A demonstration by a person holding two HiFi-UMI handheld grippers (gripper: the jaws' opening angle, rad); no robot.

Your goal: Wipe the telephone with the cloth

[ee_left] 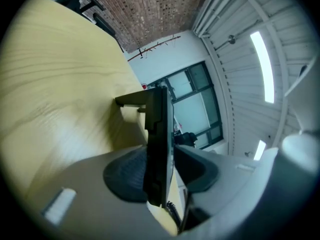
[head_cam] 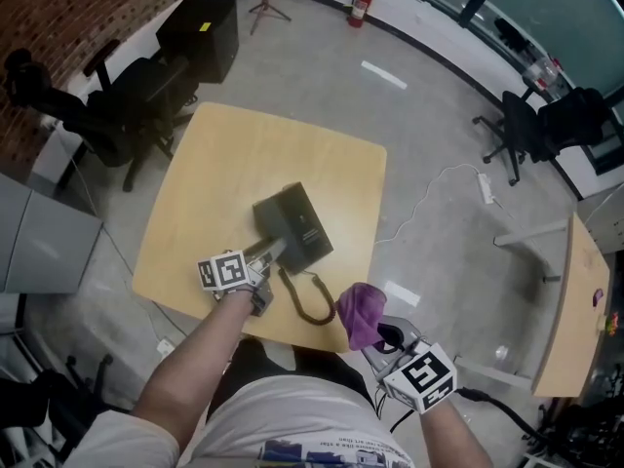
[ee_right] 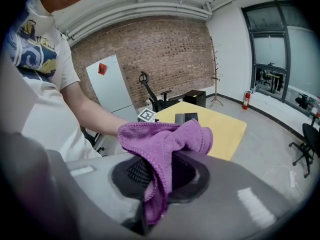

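Observation:
A dark telephone [head_cam: 295, 225] lies near the middle of the light wooden table [head_cam: 234, 154], and its coiled cord [head_cam: 310, 308] trails toward the front edge. My left gripper [head_cam: 270, 257] is at the phone's near-left corner. In the left gripper view the jaws [ee_left: 167, 171] straddle the dark handset [ee_left: 159, 149] edge-on. A thin gap shows on its right side, so the gripper is open. My right gripper [head_cam: 382, 340], off the table's front right corner, is shut on a purple cloth [head_cam: 360, 314]. The cloth [ee_right: 165, 139] drapes over the right gripper's pads [ee_right: 160, 179].
Black office chairs [head_cam: 117, 105] and a black cabinet [head_cam: 200, 35] stand beyond the table's far left. Another chair [head_cam: 531, 125] and a second wooden table [head_cam: 575, 300] are at the right. A white cable [head_cam: 429, 193] lies on the grey floor. A fire extinguisher [head_cam: 360, 5] stands at the back.

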